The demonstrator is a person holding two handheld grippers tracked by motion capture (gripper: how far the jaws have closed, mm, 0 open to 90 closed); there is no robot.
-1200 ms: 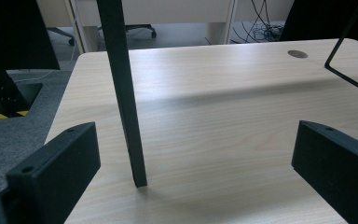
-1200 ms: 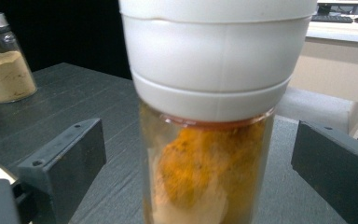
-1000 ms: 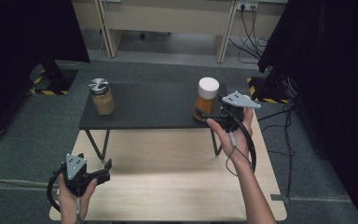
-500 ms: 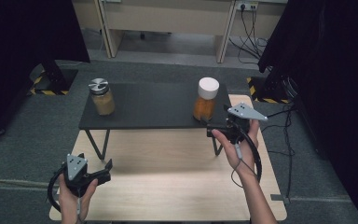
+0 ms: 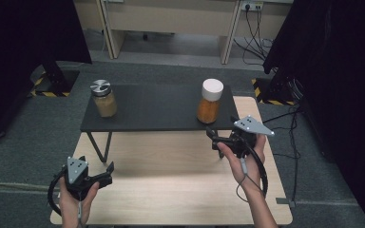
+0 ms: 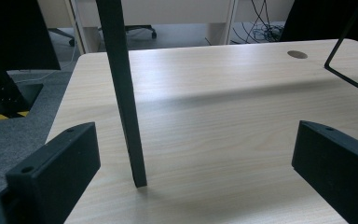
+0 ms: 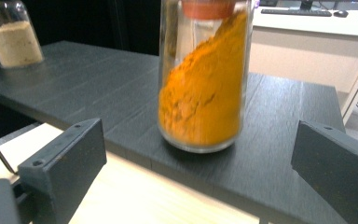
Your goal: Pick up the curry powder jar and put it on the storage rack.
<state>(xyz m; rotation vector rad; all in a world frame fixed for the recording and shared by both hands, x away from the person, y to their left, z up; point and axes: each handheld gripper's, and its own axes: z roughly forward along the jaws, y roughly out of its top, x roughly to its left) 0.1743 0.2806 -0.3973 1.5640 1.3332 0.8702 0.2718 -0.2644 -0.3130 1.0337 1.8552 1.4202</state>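
The right gripper point(image 5: 217, 139) is now sitting clear of the orange-powder jar point(image 5: 209, 105), drawn back toward the person and lower than 1 second ago, when it was up against the jar on the dark shelf point(image 5: 157, 114). It is hovering just off the shelf's near edge, over the wooden counter point(image 5: 171, 190), with its grey plate pointing right. Its jaws are standing wide apart and grasping nothing; in the right gripper view the jar point(image 7: 200, 84) is standing upright between them but farther off, on the shelf point(image 7: 74, 88), with powder heaped higher on one side.

The orange-powder jar, with its white lid, is standing at the right end of the shelf, in the same spot as in the earlier frames. The second jar point(image 5: 103, 98), holding pale tan powder under a metal lid, is also staying put at the left end, well apart from the first.

The left gripper point(image 5: 103, 174) is holding its place at the near left corner of the counter, as before. Its jaws are released and spread wide, empty, with 1 black shelf leg point(image 6: 123, 102) rising between them farther off in the left gripper view.
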